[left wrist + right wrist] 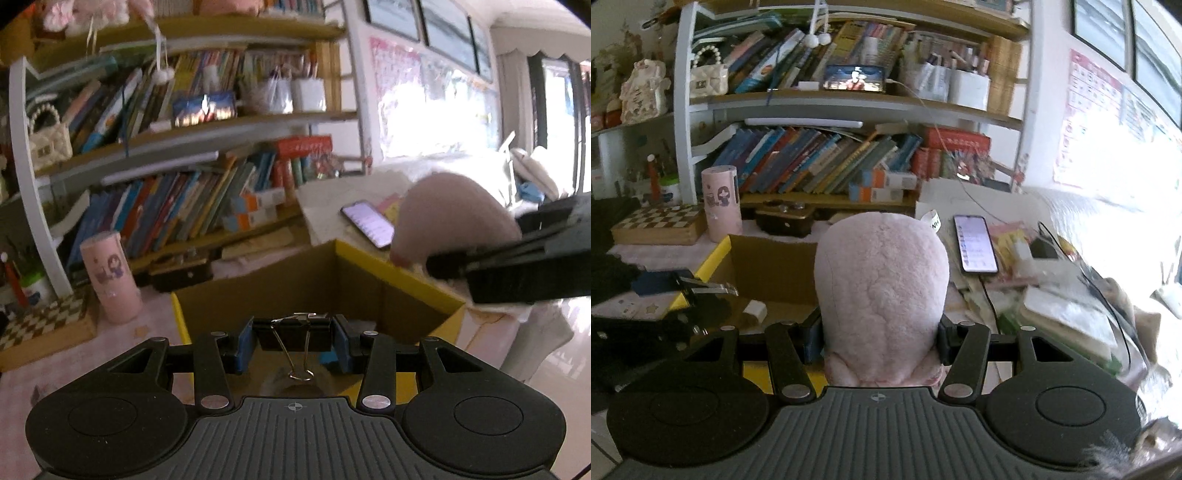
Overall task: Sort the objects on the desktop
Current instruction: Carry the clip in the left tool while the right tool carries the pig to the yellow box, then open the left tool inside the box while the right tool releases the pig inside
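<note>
My left gripper (pixel 294 338) is shut on a black binder clip (pixel 293 334) and holds it over the open yellow cardboard box (pixel 406 277). My right gripper (pixel 881 338) is shut on a pink plush toy (pixel 882 284), held by the box's right side; the toy also shows at the right of the left wrist view (pixel 454 225). In the right wrist view the box (pixel 709 264) lies to the left, with a small white object (pixel 756 310) on its floor and the left gripper with the clip (pixel 705 288) above its rim.
A pink cylinder (pixel 110 277) and a chessboard box (pixel 44 325) stand left of the box. A lit phone (pixel 975 243) lies on a pile of books and papers (pixel 1063 310) to the right. A bookshelf (pixel 820 162) fills the back.
</note>
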